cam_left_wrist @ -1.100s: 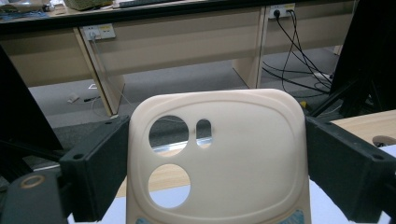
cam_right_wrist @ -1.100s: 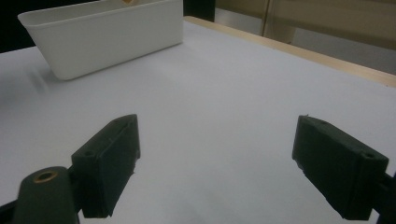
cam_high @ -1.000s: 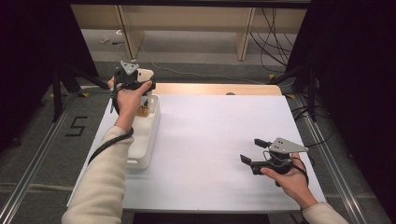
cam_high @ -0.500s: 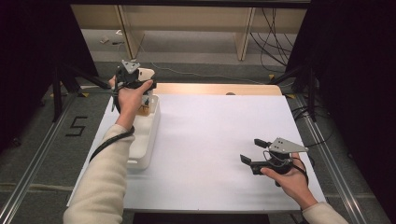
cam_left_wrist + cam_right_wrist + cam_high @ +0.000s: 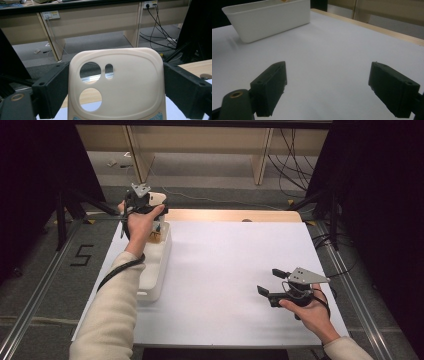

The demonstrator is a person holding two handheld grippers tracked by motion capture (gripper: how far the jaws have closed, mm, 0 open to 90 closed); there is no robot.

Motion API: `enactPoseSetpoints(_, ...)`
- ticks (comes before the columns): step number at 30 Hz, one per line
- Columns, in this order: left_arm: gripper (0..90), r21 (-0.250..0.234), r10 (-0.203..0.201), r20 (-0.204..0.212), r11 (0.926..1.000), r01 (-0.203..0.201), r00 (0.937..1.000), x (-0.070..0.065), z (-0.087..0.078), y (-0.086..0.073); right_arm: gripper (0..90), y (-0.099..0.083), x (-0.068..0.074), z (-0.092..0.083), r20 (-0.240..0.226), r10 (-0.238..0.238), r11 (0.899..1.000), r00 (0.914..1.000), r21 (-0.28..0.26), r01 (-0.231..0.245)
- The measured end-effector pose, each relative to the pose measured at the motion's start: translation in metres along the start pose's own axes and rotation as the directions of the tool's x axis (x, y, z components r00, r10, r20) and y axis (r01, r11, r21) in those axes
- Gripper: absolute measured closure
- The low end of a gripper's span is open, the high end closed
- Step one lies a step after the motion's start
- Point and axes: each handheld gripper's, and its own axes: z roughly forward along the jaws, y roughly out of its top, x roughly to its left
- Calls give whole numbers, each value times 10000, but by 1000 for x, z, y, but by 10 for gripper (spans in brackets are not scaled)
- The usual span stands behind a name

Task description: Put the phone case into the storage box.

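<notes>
The left hand (image 5: pixel 137 222) is extended forward with the arm nearly straight, holding the left gripper (image 5: pixel 150 200) raised above the far end of the white bin (image 5: pixel 155 265). Its jaws are clamped on a cream phone case (image 5: pixel 117 85), held upright. The right hand (image 5: pixel 310 312) rests low over the white table (image 5: pixel 225 270), right gripper (image 5: pixel 272 282) with jaws spread apart, holding nothing.

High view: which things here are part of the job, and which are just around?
In use:
- cream phone case, clamped in the left gripper
- white bin
- right gripper, jaws apart, empty

Just around:
- cables on the floor
- floor marking "5"
</notes>
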Motion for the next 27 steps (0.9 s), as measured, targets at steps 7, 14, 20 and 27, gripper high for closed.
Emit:
enactPoseSetpoints(7, 108, 31, 25, 12, 10000, -25, 10000, -1, 2, 0, 160, 0, 0, 0, 7, -2, 10000, 10000, -5, 2)
enactPoseSetpoints(14, 108, 54, 82, 92, 10000, -83, 9999, -1, 5, 0, 160, 0, 0, 0, 3, 6, 10000, 10000, -17, -6)
enactPoseSetpoints(20, 108, 86, 84, 131, 9999, -86, 9999, -1, 8, 0, 160, 0, 0, 0, 0, 7, 10000, 10000, -11, -7)
enactPoseSetpoints(27, 108, 152, 122, 132, 9998, -124, 9998, -2, 13, 0, 160, 0, 0, 0, -5, 11, 10000, 10000, -17, -11)
